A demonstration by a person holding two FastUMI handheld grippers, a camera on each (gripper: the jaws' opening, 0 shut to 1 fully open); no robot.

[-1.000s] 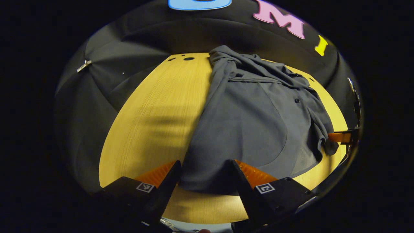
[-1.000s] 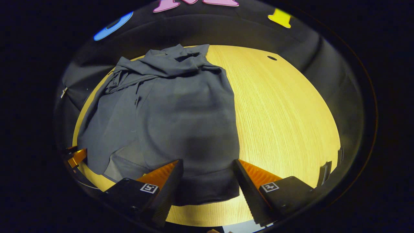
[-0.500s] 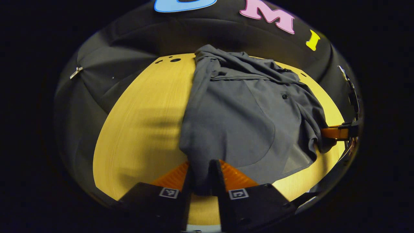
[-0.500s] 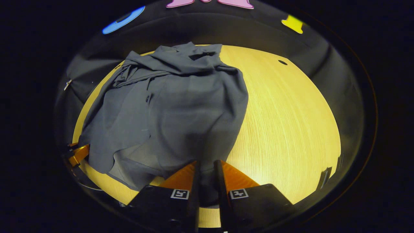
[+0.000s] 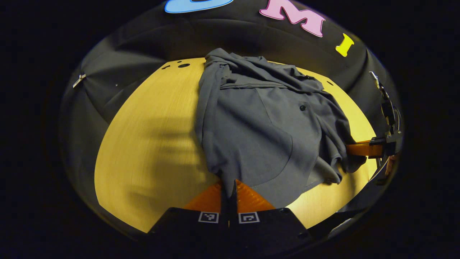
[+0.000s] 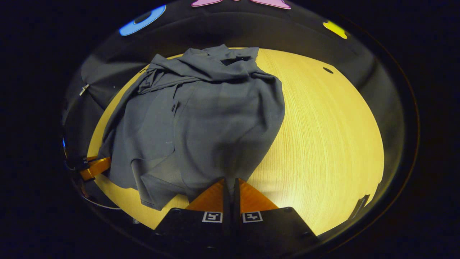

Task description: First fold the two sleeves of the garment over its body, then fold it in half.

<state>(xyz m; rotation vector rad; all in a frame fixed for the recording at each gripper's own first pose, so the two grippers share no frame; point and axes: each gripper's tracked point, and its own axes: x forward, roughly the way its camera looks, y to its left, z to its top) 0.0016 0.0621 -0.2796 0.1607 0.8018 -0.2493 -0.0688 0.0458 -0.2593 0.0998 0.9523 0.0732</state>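
A dark grey buttoned shirt [image 5: 258,126] lies on the wooden table [image 5: 151,144], its collar end bunched at the far side and its sleeves gathered over the body. My left gripper [image 5: 228,187] is shut on the shirt's near hem at its left corner. In the right gripper view the same shirt [image 6: 201,122] spreads from the table's far edge toward me, and my right gripper [image 6: 229,184] is shut on the hem at its right corner. The cloth rises in a peak at each grip. The other gripper's orange finger [image 5: 359,148] pokes in beside the shirt's edge.
Bare wood lies to the left of the shirt in the left gripper view and to the right [image 6: 323,136] in the right gripper view. Small holes [image 5: 183,65] mark the table's far edge. A metal clip [image 5: 79,80] hangs on the black cloth wall.
Both grippers went from open around the near hem to shut on it. The hem has gathered into peaks and lifted, and the shirt's near edge has drawn away from the table's front.
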